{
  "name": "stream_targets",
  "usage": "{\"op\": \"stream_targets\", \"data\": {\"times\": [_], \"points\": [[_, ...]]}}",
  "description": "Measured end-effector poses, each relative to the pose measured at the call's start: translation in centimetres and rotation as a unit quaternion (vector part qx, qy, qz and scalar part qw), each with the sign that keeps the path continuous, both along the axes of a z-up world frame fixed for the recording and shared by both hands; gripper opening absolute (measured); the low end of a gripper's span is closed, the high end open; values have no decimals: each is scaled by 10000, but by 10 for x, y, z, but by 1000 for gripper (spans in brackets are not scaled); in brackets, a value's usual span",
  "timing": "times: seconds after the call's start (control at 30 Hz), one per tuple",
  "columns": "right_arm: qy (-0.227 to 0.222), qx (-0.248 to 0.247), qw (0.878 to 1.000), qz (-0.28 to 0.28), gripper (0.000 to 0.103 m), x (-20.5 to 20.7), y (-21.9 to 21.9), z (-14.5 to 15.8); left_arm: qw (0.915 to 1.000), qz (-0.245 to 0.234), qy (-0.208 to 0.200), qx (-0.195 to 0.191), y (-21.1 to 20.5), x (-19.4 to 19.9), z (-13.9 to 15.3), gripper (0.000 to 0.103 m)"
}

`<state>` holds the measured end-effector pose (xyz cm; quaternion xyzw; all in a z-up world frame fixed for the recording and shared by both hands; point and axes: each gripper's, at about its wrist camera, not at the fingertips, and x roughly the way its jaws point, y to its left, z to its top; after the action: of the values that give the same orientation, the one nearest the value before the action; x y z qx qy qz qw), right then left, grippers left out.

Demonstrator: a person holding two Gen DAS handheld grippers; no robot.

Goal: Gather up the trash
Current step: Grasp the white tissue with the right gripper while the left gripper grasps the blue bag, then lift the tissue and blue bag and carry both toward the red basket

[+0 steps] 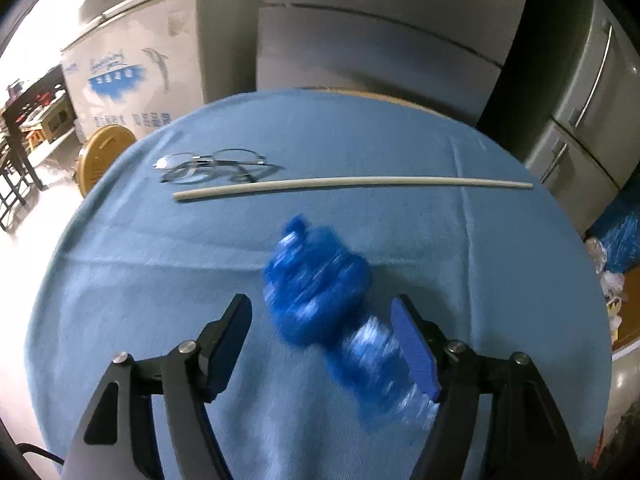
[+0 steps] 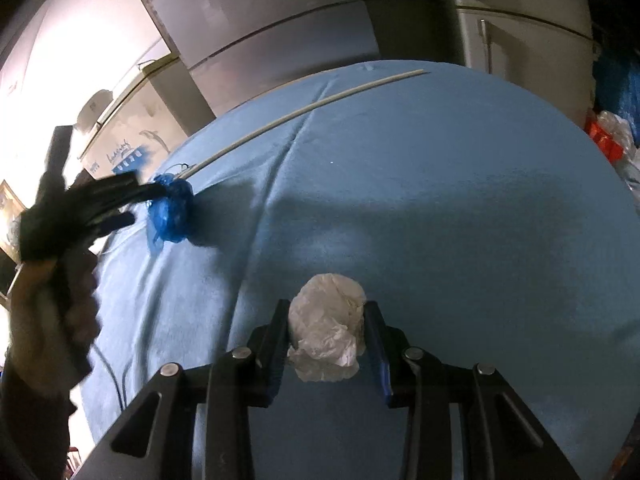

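Blue tablecloth [image 2: 440,184] covers the round table. Our right gripper [image 2: 326,334] is clamped on a crumpled white plastic wad [image 2: 326,332] at the near edge. Our left gripper [image 1: 324,332] stands apart around a blurred, crumpled blue plastic bag [image 1: 316,284], touching one pad. Farther off we list a long white rod [image 1: 352,184] and wire-rimmed glasses [image 1: 212,162].
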<state>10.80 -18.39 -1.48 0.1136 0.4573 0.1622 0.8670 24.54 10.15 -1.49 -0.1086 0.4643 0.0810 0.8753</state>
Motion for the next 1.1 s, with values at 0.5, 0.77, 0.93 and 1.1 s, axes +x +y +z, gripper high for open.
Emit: {"op": "stream_targets", "data": {"times": [0.5,0.77,0.93,1.1], "points": [[-33,50,10000,10,38,-14,-2,-1,9993,-187,291,132,-10,-33,-27,57],[-37,-97,9999,-84,38,-31,-7,-6,9984,-433,344,132,-36,-90,-25,57],[-44,-116,9998,-181,38,-43,-15,-7,9979,-522,347,147,-46,-112,-26,57],[-101,-91,9997,-220,38,-53,-18,-2,9975,-593,335,169,-54,-135,-23,57]]}}
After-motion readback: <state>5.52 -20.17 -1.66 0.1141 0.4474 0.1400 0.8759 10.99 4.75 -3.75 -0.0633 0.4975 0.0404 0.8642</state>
